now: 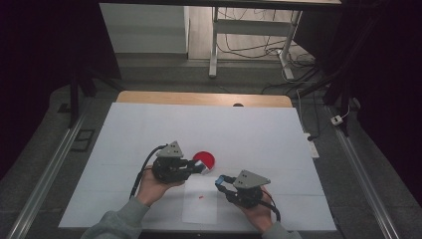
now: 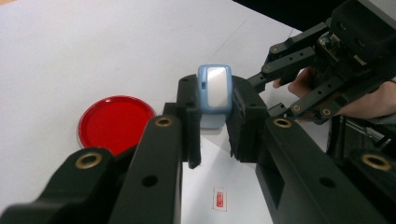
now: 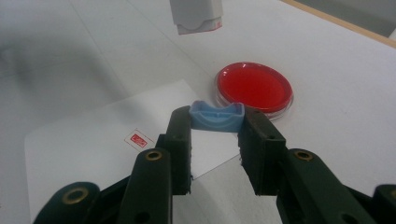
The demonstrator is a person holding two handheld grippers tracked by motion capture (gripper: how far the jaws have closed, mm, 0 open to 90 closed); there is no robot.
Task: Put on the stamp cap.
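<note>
I have the stamp (image 2: 214,93), a blue body with a white window, pinched between my left gripper (image 2: 214,123) fingers, lifted off the table. My right gripper (image 3: 216,122) pinches its blue cap (image 3: 216,116), a short hollow shell. Just beyond both sets of fingertips sits the round red ink pad (image 3: 253,87), glossy in a clear rim. Under the fingers lies a white sheet of paper (image 3: 93,154) bearing a small red stamp mark (image 3: 137,138). The right gripper view shows the stamp's pale underside, which the left gripper view hides.
</note>
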